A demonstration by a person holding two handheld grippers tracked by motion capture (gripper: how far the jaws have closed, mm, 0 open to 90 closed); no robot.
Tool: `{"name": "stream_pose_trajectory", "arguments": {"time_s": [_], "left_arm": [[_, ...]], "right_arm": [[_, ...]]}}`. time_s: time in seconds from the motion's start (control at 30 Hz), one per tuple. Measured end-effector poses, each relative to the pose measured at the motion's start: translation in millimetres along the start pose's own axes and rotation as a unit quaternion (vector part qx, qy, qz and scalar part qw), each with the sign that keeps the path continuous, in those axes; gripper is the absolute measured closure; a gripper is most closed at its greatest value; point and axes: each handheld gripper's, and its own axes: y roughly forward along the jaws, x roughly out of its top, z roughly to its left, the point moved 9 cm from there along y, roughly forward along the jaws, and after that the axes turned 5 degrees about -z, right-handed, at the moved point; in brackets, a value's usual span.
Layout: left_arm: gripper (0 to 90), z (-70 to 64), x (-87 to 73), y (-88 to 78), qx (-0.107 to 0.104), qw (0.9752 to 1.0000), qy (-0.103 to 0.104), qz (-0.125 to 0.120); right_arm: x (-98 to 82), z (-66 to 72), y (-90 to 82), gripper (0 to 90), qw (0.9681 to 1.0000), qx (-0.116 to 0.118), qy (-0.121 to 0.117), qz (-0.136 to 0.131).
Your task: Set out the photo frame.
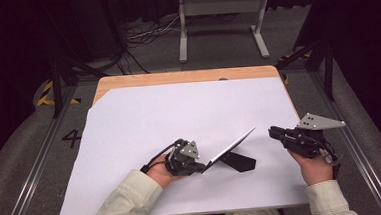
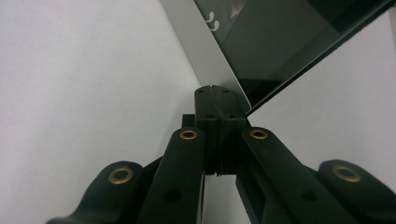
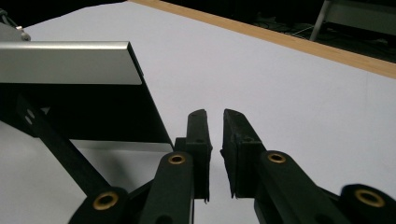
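Tablet propped on its stand, mid-table.
Left gripper is closed at the tablet's lower corner; whether it pinches it is unclear. Right gripper, slightly parted, holds nothing beside it.

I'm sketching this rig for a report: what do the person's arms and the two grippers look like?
Both arms wear pale beige sleeves. The left gripper and right gripper are black, each topped by a grey three-cornered plate. Their jaws are flat black bars with brass-ringed rivets. A black cable loops from the left gripper.
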Motion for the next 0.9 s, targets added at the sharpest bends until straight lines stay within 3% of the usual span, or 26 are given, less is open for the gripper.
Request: {"name": "stream_pose_trajectory", "arguments": {"time_s": [0.3,0.7,0.9], "left_arm": [[90.0,-19.2,7.8,6.8,-0.028,0.9991,0.029,0.010],[90.0,-42.2,22.6,23.5,-0.066,0.9965,0.049,0.014],[90.0,-49.7,29.5,32.7,-0.083,0.9955,0.044,0.013]], "right_arm": [[0.9,-1.5,-1.9,80.9,1.0000,-0.001,0.005,-0.003],[2.8,-3.8,-4.4,80.9,0.9999,-0.002,0.011,-0.009],[3.6,-6.1,-6.7,80.9,0.9998,-0.003,0.015,-0.012]]}}
